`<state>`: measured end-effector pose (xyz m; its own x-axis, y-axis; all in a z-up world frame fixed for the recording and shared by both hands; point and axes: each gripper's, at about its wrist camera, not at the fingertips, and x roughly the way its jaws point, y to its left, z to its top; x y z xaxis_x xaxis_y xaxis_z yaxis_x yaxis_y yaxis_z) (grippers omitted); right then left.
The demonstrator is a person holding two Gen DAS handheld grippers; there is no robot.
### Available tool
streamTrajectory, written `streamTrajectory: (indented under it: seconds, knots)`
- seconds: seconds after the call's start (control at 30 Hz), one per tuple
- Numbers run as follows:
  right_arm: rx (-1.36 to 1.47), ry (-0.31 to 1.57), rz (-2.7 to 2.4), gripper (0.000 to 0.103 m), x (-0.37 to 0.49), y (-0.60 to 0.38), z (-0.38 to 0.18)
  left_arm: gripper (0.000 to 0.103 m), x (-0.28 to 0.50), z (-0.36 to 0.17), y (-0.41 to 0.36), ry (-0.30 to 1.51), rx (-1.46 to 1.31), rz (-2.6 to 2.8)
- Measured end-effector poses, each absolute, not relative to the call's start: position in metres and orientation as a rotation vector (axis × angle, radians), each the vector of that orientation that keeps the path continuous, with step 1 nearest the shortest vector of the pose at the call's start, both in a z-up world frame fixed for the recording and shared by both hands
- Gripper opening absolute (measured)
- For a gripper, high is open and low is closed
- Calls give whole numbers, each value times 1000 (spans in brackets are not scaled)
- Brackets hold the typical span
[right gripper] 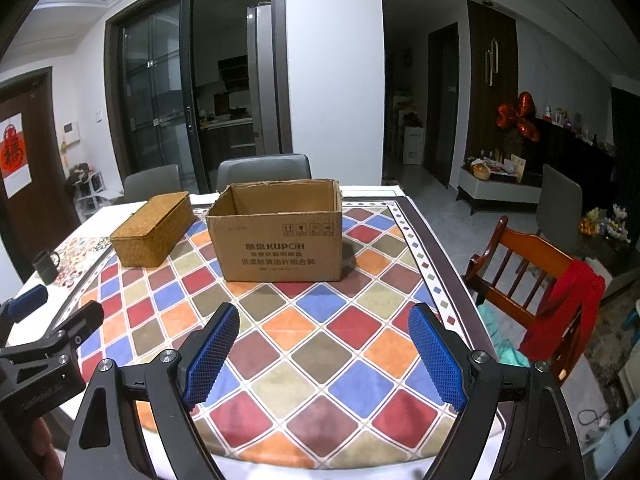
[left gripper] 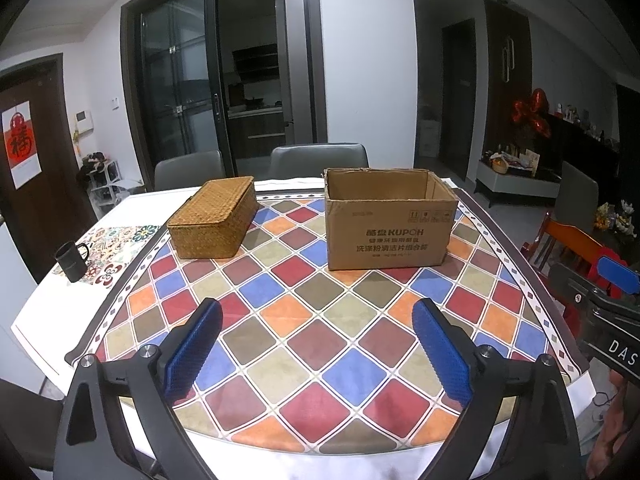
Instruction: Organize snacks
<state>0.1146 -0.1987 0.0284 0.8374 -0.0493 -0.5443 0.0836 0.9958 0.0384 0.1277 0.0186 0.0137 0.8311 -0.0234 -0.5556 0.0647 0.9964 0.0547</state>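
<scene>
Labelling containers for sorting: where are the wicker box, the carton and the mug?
wicker box (left gripper: 226, 200), left wrist view, on its lid
carton (left gripper: 390, 236), left wrist view, on its printed front
mug (left gripper: 71, 261), left wrist view, on its side

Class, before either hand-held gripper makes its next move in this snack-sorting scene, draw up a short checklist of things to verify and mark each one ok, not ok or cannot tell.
1. Left hand-held gripper open with nothing between its fingers: ok.
2. Right hand-held gripper open with nothing between its fingers: ok.
3. Cardboard box upright with its top open: ok.
4. Woven basket ready to receive things: not ok, its lid is on.
5. Snacks located: cannot tell, none show in either view and the box's inside is hidden.
6. Black mug apart from basket and box: ok, it stands near the table's left edge.
</scene>
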Motion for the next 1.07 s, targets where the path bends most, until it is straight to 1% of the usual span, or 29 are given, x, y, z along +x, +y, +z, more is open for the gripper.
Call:
streamTrajectory:
  seconds: [1.07]
  knots:
    - [61,562,-86,87,114,-204,28,97,132,9,15,586,86,-55]
